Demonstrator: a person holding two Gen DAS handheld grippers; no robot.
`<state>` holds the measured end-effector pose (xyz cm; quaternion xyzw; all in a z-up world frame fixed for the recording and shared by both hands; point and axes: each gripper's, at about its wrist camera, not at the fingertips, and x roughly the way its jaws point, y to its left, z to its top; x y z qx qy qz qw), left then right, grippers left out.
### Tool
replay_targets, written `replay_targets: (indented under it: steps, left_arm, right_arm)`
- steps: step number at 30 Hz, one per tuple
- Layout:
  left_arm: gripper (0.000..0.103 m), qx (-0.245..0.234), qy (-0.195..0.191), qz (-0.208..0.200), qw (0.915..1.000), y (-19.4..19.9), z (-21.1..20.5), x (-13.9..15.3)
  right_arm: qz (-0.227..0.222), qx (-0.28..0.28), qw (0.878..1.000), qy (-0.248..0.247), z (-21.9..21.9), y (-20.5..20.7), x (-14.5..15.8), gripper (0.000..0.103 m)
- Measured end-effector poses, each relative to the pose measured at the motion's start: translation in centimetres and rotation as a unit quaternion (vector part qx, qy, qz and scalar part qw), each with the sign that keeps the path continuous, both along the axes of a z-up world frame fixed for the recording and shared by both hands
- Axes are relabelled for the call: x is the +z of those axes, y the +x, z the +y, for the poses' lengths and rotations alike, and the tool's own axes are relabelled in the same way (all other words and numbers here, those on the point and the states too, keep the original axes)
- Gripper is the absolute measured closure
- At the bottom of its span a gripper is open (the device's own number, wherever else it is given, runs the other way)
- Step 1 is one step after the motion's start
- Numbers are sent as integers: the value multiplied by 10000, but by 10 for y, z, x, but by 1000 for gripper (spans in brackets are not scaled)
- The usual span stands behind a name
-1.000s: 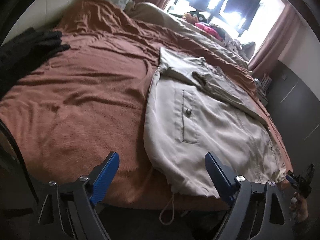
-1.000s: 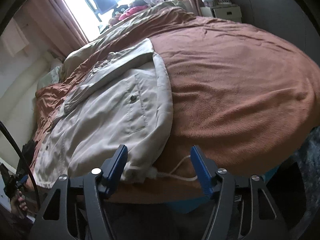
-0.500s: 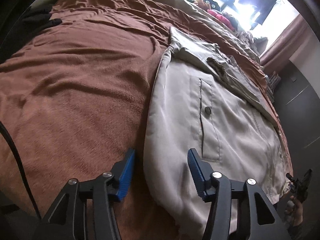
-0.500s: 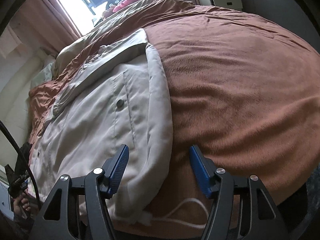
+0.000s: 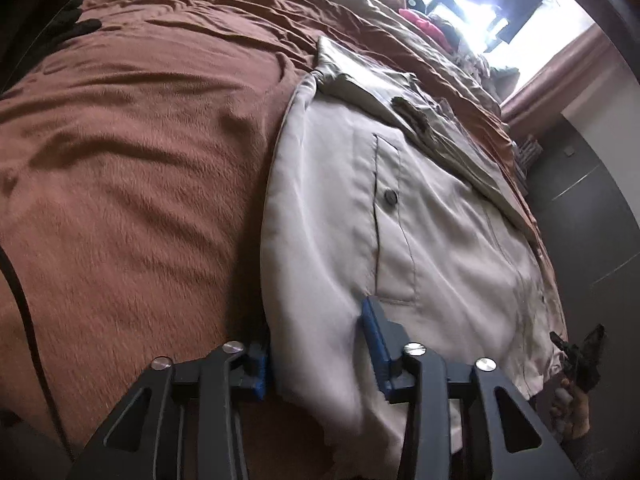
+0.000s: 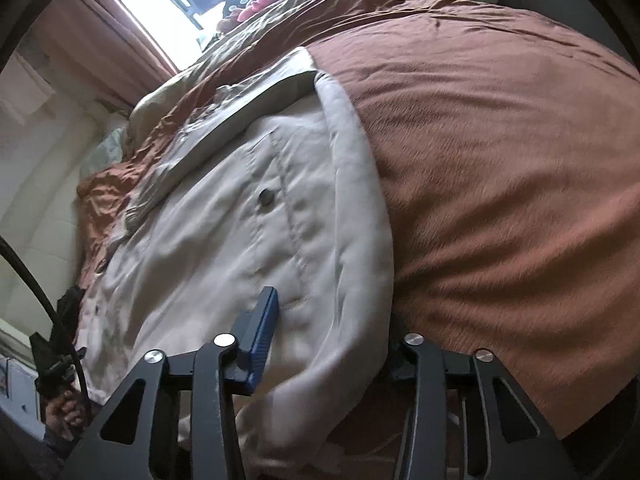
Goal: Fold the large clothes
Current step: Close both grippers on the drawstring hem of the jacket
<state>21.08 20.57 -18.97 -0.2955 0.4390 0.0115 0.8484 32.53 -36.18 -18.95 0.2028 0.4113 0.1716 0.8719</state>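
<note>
L gripper (image 5: 316,344): blue pads either side of the near L hem corner of the pale beige fabric jacket with snap pockets (image 5: 420,216). L pad sits at the garment's outer edge, against the rust-brown fleecy bedspread (image 5: 120,200); R pad lies on top of the cloth just below the pocket. Jaws have just been closing, cloth bunched between them; grip looks made, judged clenched on the hem.

R gripper (image 6: 332,344): L blue pad on top of the jacket (image 6: 248,208) near the pocket's lower end; R pad is hidden behind the rolled side edge. Jaws have just been closing with that edge between them; judged grasping the R hem corner.

Key relation: jacket lies flat on the bedspread (image 6: 500,180), long axis running straight away from both grippers, hem nearest, collar and folded-in sleeves far, toward the bright window. Each gripper holds its own corner; neither is nearer overall. Judgement: next move is carrying the hem away toward the collar; both corners need to rise evenly.

Versus a second ago: both grippers then stood wide open short of the hem, white drawcord showing; now both are lower, further in, cloth between the pads, cord out of view. Jacket body itself unshifted.

Far: cluttered bedding, pink curtains.
</note>
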Motion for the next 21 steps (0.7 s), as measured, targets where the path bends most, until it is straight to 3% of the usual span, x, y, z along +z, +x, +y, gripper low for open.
replay_targets:
  steps: [1,3,5,14,21]
  left_arm:
    - [78,-5,-24,18,10000,0,0,-1]
    - [89,31,24,24,10000,-1,0,1]
    - [93,26,199,-24,9998,-3,-3,8]
    - [99,80,516,-491,9974,-19,-2,49]
    - [100,148,412,-855,9954,-33,2,79]
  right_arm:
    - [4,4,10000,39,-2,-1,-1,76]
    - [70,58,9998,198,-7,-3,-1,94]
    - [20,-2,9998,222,-11,-7,2,98]
    - [-563,-28,9981,241,-14,-39,36,102]
    - [-871,68,9957,316,-23,-73,53,102]
